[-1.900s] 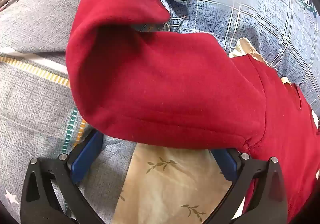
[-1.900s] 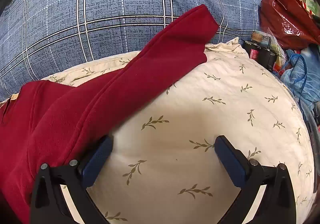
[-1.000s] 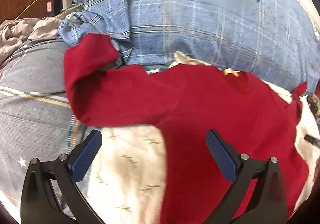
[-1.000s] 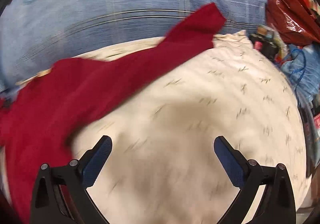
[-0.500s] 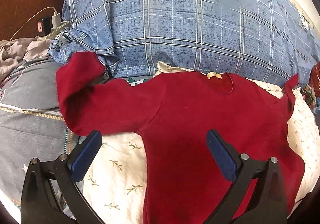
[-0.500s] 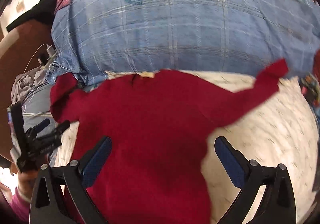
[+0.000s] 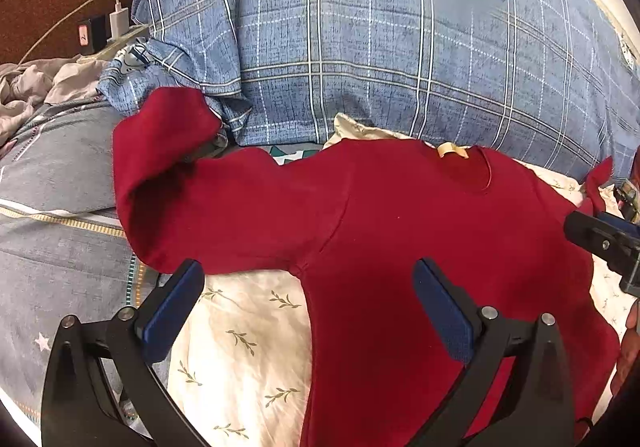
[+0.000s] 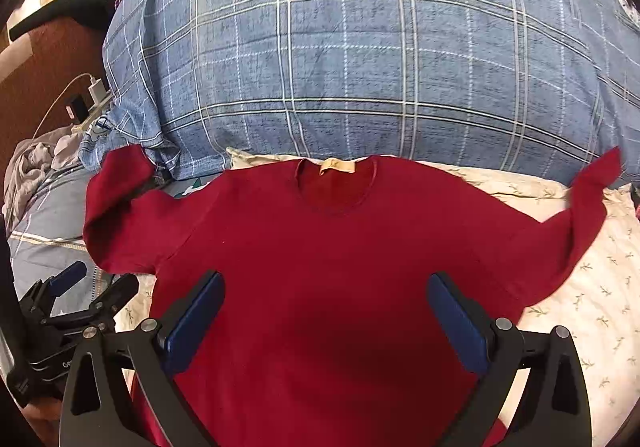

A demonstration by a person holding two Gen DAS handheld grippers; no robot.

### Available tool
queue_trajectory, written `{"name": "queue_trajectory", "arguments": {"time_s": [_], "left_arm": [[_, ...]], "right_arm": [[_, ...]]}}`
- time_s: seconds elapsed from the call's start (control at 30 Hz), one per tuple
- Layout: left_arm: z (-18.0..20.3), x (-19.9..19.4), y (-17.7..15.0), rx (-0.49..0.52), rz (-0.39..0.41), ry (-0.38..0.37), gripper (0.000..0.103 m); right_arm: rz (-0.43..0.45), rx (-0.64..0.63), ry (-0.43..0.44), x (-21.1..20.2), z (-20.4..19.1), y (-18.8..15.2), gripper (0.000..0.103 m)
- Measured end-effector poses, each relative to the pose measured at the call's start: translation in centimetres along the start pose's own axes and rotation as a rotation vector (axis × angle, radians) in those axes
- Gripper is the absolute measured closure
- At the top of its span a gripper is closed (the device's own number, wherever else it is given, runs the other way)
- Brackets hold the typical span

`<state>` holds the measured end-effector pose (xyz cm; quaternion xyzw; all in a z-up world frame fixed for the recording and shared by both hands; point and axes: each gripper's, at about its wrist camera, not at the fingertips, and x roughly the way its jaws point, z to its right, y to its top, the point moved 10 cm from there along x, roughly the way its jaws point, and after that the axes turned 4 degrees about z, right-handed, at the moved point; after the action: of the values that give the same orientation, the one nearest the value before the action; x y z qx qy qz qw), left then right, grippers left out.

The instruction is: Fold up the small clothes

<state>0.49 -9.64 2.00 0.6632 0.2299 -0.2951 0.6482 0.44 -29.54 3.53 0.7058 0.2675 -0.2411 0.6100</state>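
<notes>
tongs (image 7: 308, 301) (image 8: 326, 313) gape wide, both above red shirt (image 8: 332, 247).

Bright, even daylight, sharp focus, soft shadows; heavy fisheye bending and dark vignetted corners.

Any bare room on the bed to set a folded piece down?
Free: leaf-print sheet below the red shirt's right sleeve, and a strip under its left sleeve. Crowded: plaid duvet behind the collar, chargers far left.
</notes>
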Motion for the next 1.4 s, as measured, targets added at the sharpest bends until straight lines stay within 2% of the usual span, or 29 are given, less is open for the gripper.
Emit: {"name": "queue_trajectory", "arguments": {"time_s": [0.5, 0.77, 0.97, 1.13, 1.3, 1.4], "left_arm": [[-3.0, 2.9, -0.4, -0.057, -0.031, 0.037, 0.000], [-3.9, 4.3, -0.4, -0.078, -0.035, 0.050, 0.000], [-4.1, 5.4, -0.2, -0.067, -0.031, 0.048, 0.000], [-5.2, 5.0, 1.0, -0.063, 0.010, 0.078, 0.000], [-7.0, 5.6, 1.2, -0.068, 0.014, 0.126, 0.000], [-7.8, 5.9, 1.2, -0.093, 0.006, 0.131, 0.000]], "right_arm": [[-0.068, -0.027, 0.037, 4.3, -3.1, -1.4, 0.003], [-0.063, -0.030, 0.020, 5.7, -3.3, -1.2, 0.003], [-0.066, -0.019, -0.001, 6.9, -2.4, -1.9, 0.013], [-0.085, -0.034, 0.013, 7.7, -2.9, -2.4, 0.014], [-0.106, -0.027, 0.042, 8.1, -3.7, -2.8, 0.015], [-0.109, -0.038, 0.053, 8.3, -4.4, -2.9, 0.015]]}}
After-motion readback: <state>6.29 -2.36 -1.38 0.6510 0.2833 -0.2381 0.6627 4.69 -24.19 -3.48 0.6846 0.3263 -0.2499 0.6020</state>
